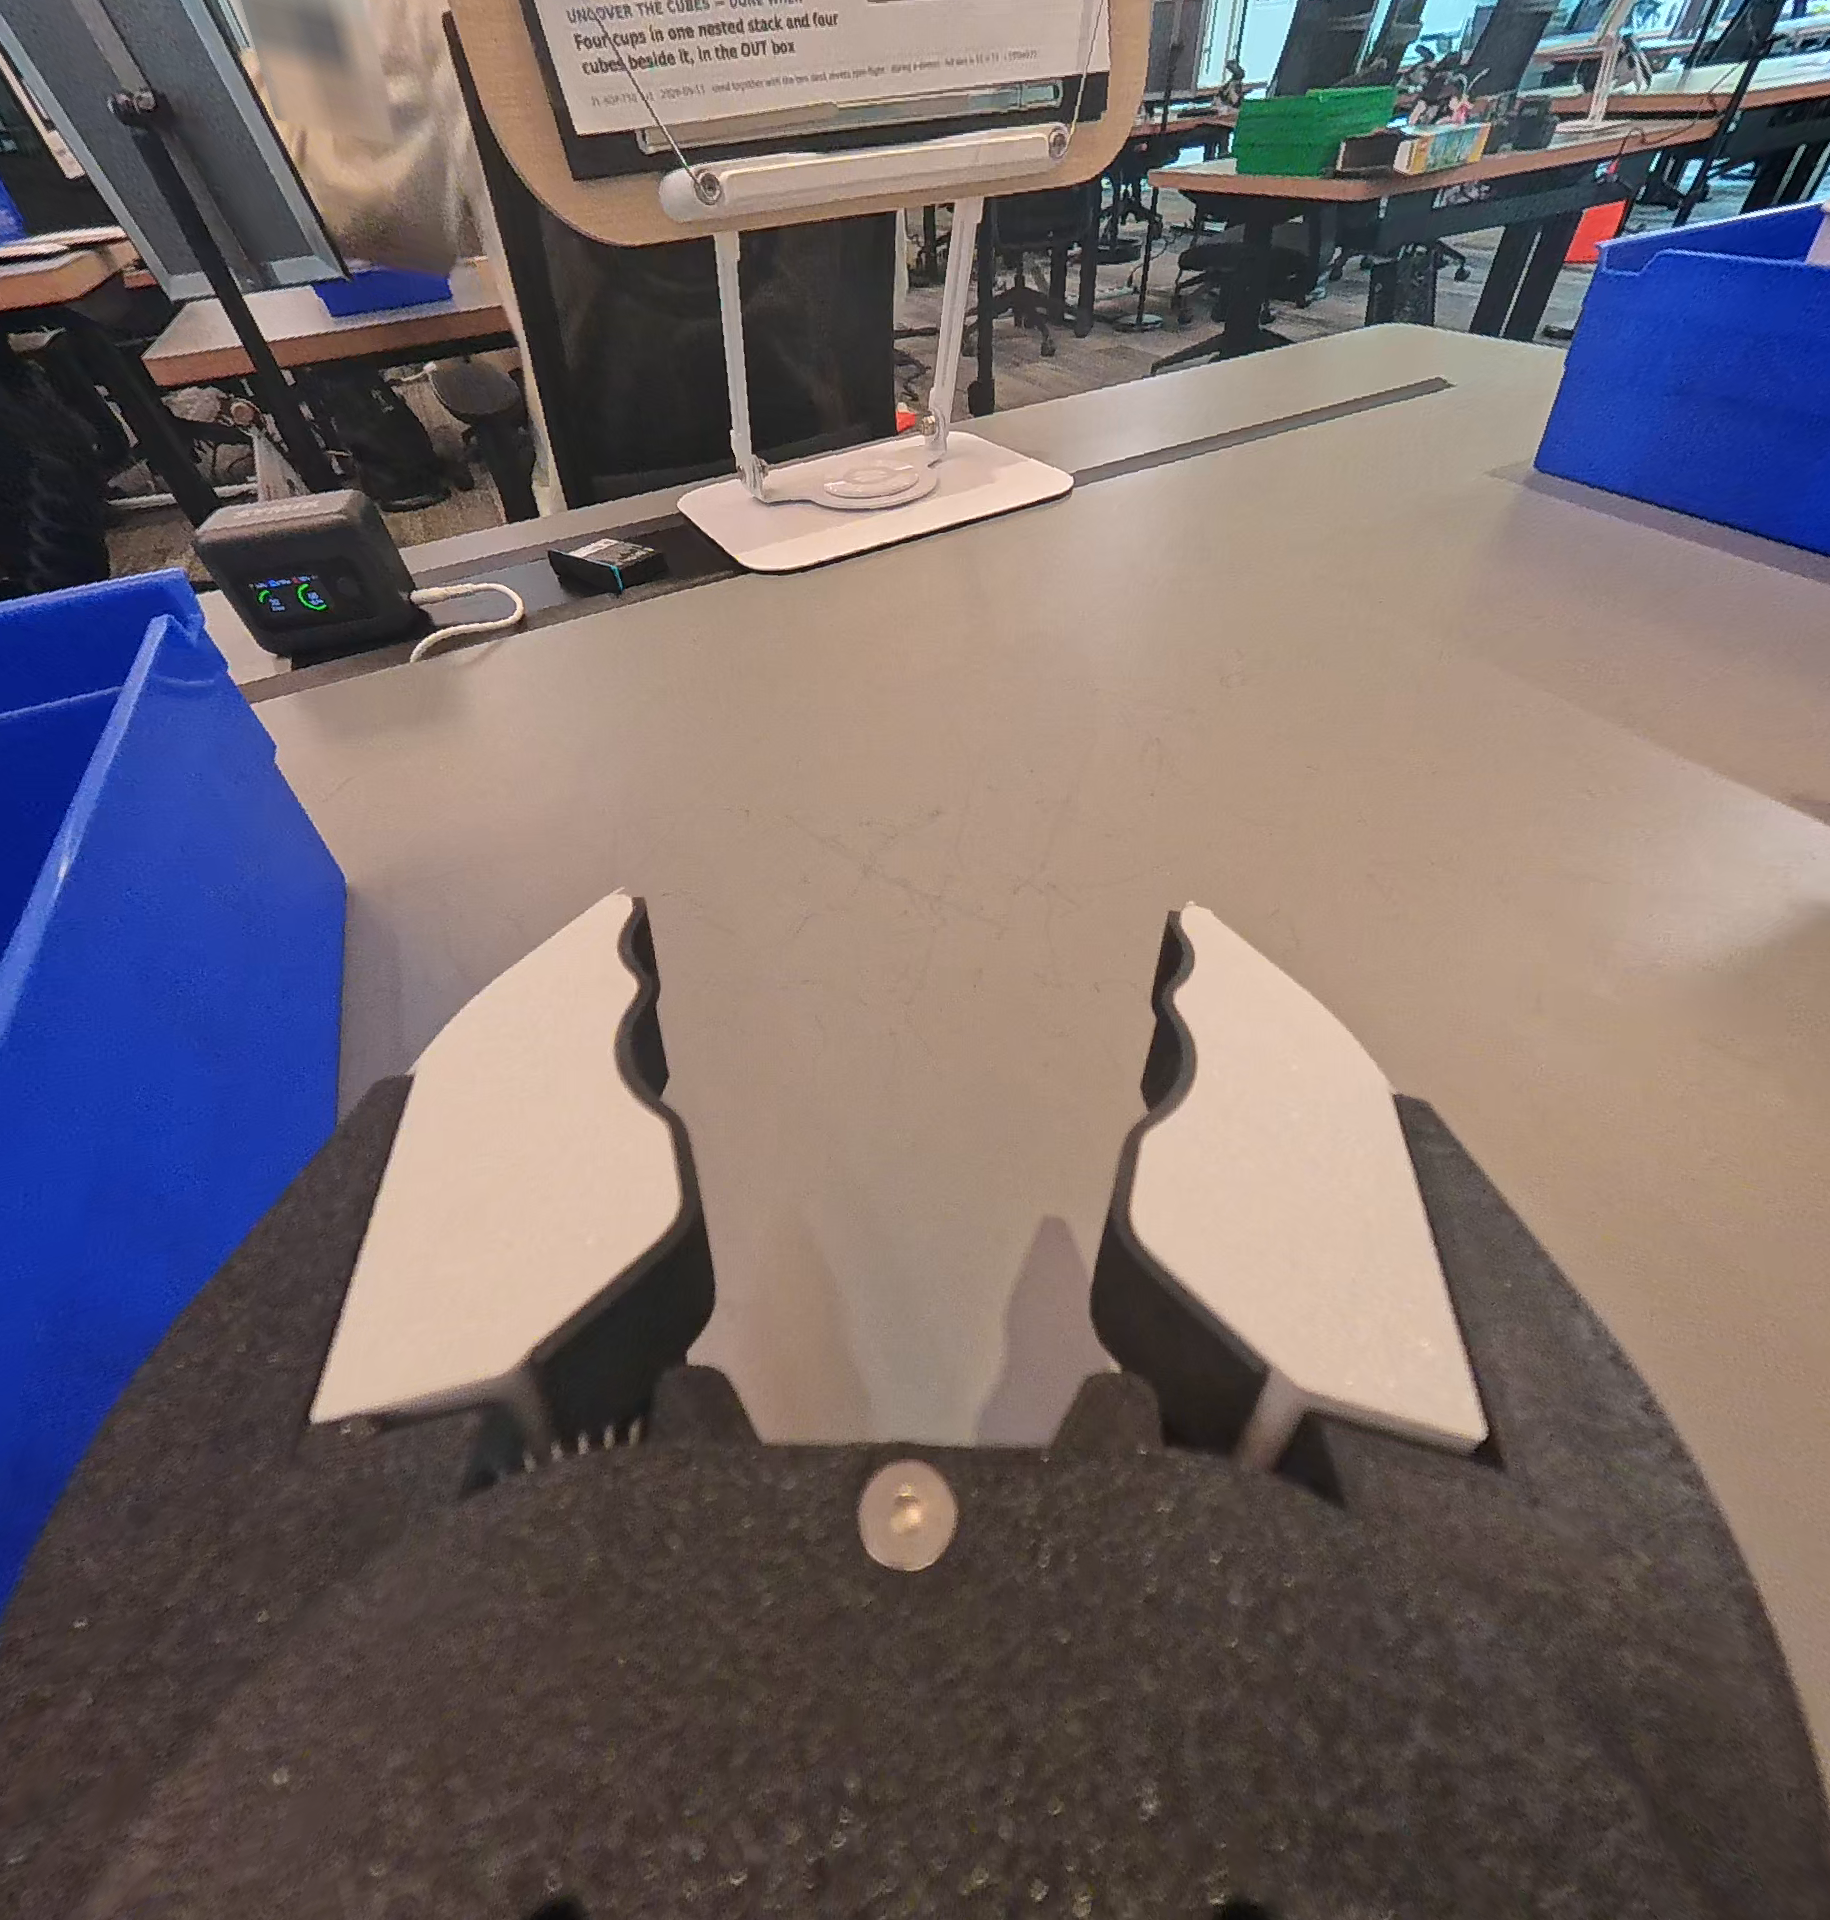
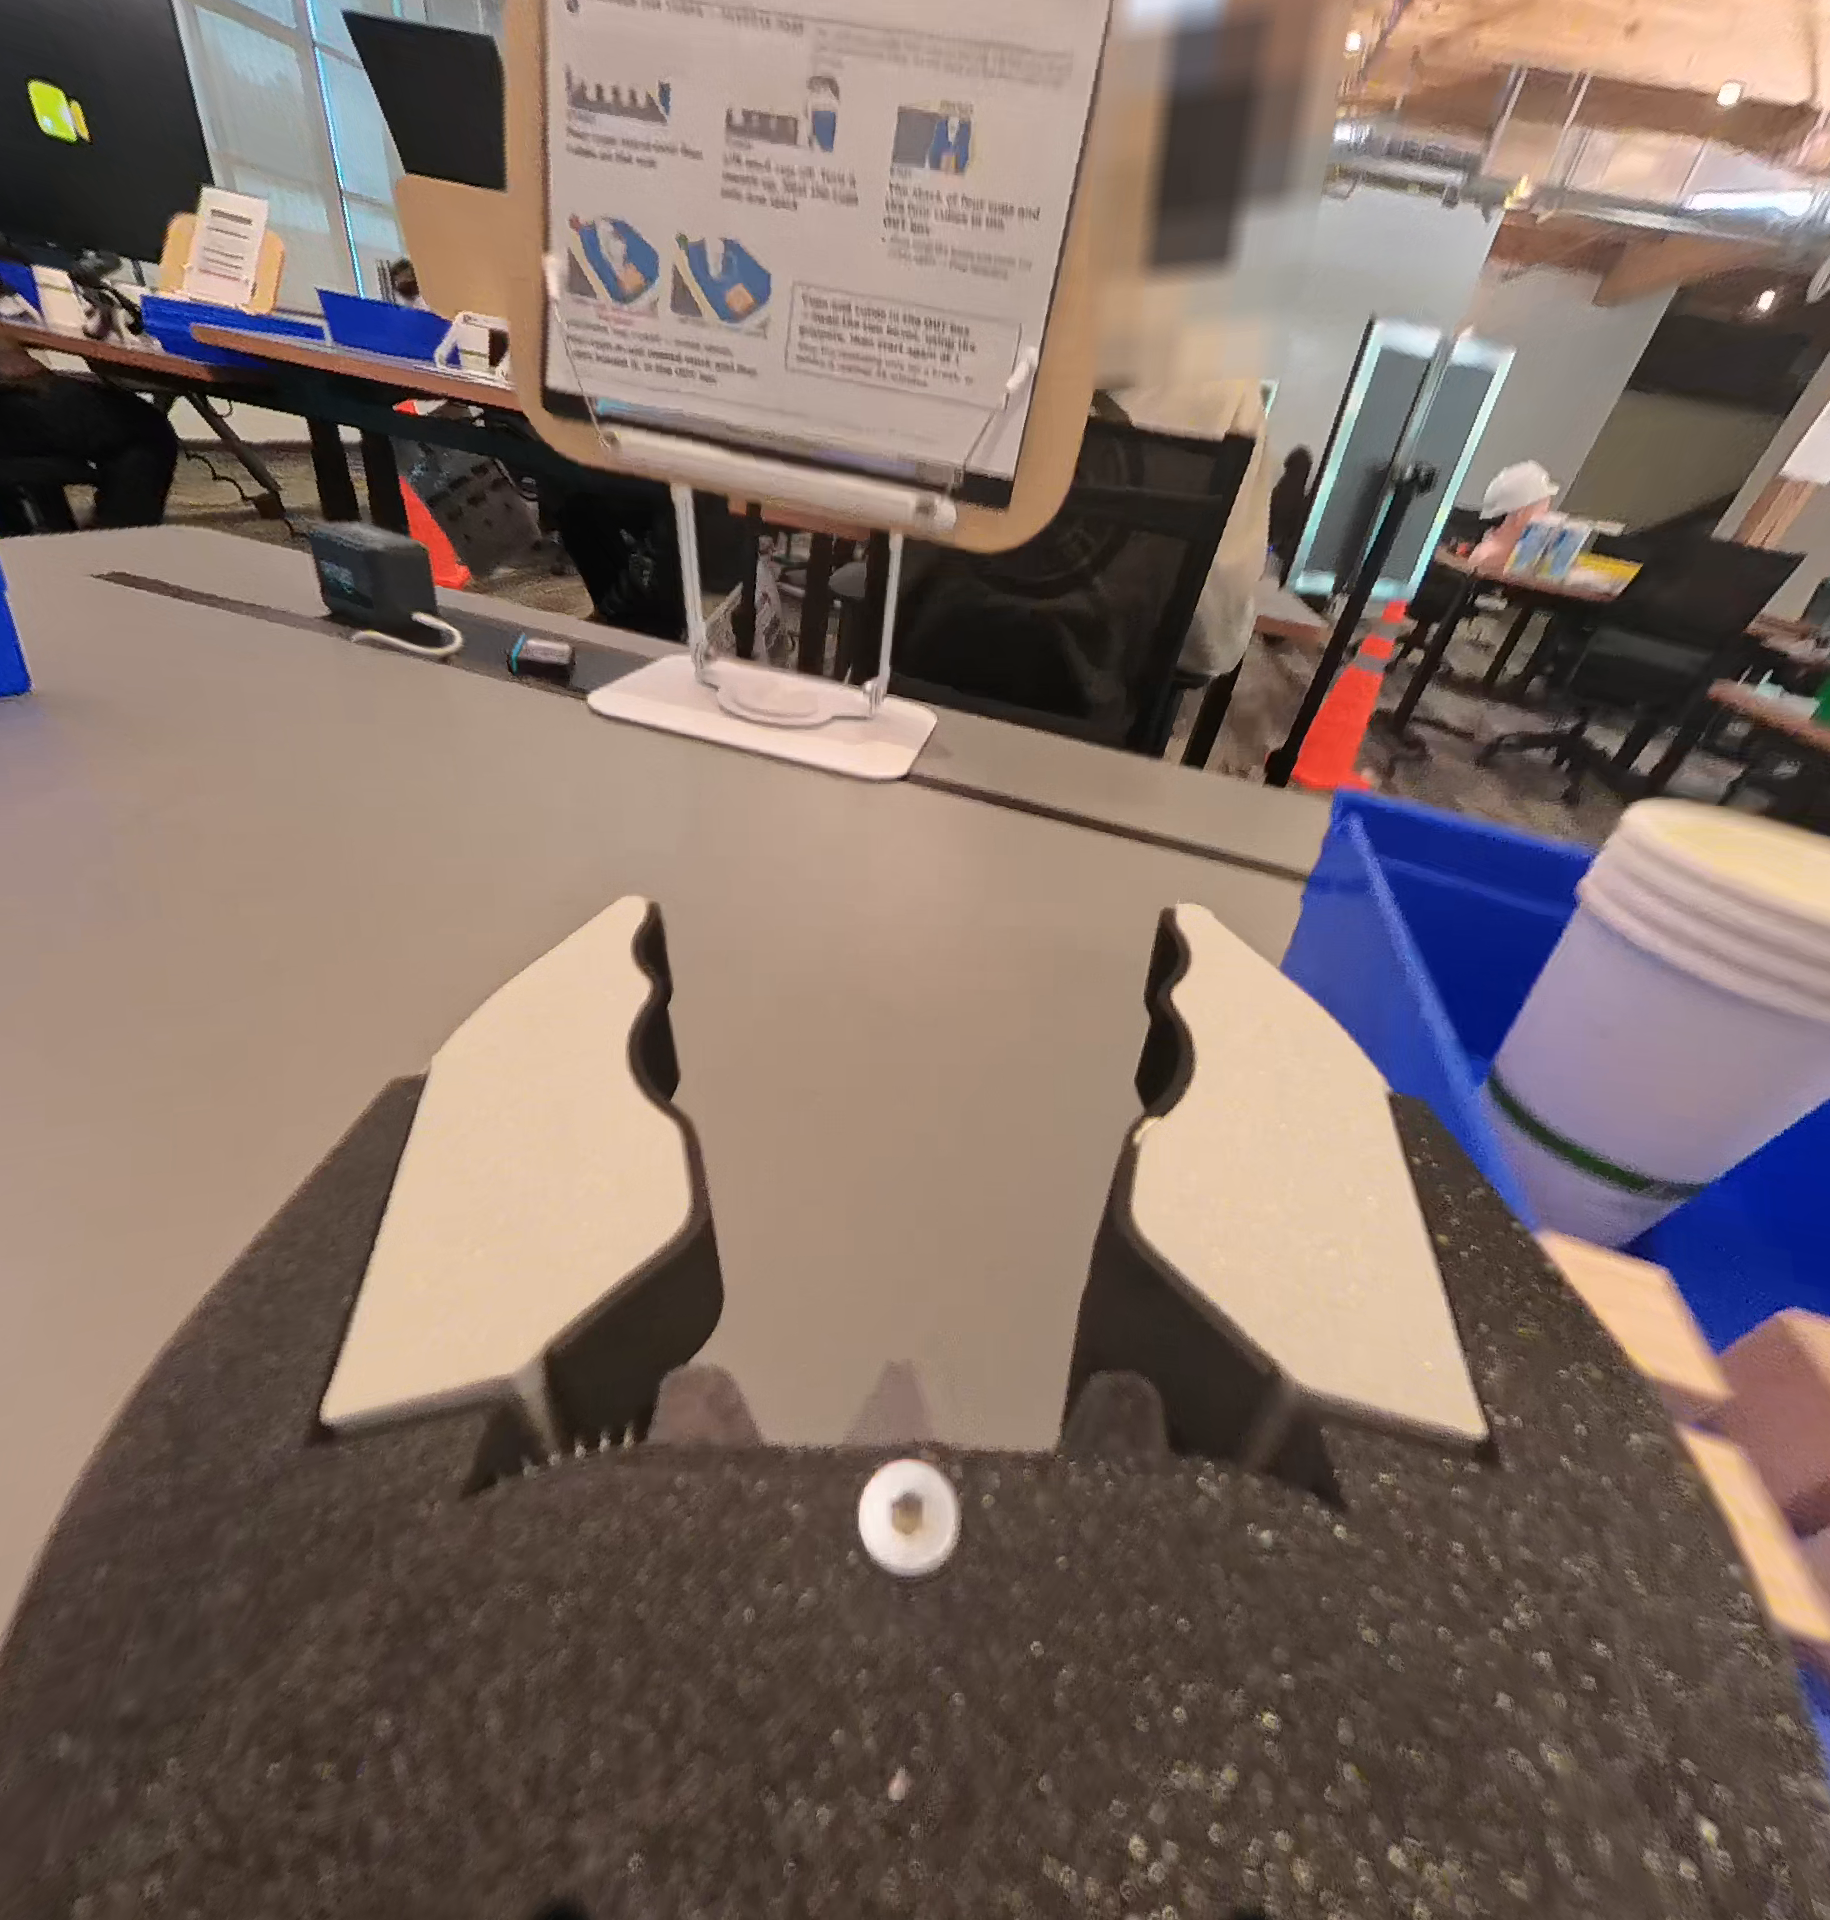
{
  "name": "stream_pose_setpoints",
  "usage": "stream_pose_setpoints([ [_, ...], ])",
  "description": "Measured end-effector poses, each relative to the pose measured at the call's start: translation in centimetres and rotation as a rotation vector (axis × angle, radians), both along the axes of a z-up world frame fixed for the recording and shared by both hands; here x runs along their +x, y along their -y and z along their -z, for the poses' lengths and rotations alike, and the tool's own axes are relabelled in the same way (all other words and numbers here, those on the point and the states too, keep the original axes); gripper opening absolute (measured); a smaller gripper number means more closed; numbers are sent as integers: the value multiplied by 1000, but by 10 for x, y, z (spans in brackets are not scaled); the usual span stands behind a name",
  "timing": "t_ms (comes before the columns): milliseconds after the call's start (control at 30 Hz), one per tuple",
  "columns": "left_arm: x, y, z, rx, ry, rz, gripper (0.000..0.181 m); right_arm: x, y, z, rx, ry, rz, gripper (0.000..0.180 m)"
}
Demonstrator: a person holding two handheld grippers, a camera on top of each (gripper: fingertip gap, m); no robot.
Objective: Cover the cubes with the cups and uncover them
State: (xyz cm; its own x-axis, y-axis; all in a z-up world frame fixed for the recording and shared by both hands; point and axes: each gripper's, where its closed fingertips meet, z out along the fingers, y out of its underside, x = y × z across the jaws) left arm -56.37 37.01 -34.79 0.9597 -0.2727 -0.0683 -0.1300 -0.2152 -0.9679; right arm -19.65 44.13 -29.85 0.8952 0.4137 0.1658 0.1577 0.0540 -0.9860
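Cups + cubes sit in the blue bin off the right tool's right side; right tool is the nearer one.

Right tool [image 2: 911,914] is spread, nothing between its fingers, hanging over bare grey counter [image 2: 267,883]. Nested stack of white cups [image 2: 1700,997] leans in the right blue bin [image 2: 1410,997] at the counter's right edge, rims up and tipped toward the far right, so its long axis runs slantwise, not upright. Wooden cubes [image 2: 1784,1423] lie just nearer the camera in the same bin, blurred at frame edge. Left tool [image 1: 911,914] also spread + empty, mid-counter; from there the right bin is well off at the far right corner, w/ only a sliver of cups visible. Left blue bin [image 1: 142,935] is just beside it; contents can't be made out. Judgement: task not begun; next reach needs the right tool to swing right and turn to match the stack's slant.
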Motion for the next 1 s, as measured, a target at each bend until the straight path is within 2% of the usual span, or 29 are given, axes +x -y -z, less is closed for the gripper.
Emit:
stream_pose_setpoints([
  [167,1,0,0,0,3,6,90,29,9,-84,45,127,13,89],
  [267,1,1,0,1,2,8,90,80,-10,-116,-95,241,72,85],
  [333,2,0,0,1,2,8,90,125,-28,-124,-223,315,135,79],
  [467,2,1,-1,3,1,5,90,219,-54,-95,-646,400,271,77],
  [633,5,5,-18,29,10,9,91,280,-60,-22,-1121,262,304,70],
  [767,16,9,-34,-7,29,34,98,296,-74,15,-1249,143,309,57],
  [1000,29,13,-70,-34,53,89,98,317,-88,51,-1394,171,403,57],
])
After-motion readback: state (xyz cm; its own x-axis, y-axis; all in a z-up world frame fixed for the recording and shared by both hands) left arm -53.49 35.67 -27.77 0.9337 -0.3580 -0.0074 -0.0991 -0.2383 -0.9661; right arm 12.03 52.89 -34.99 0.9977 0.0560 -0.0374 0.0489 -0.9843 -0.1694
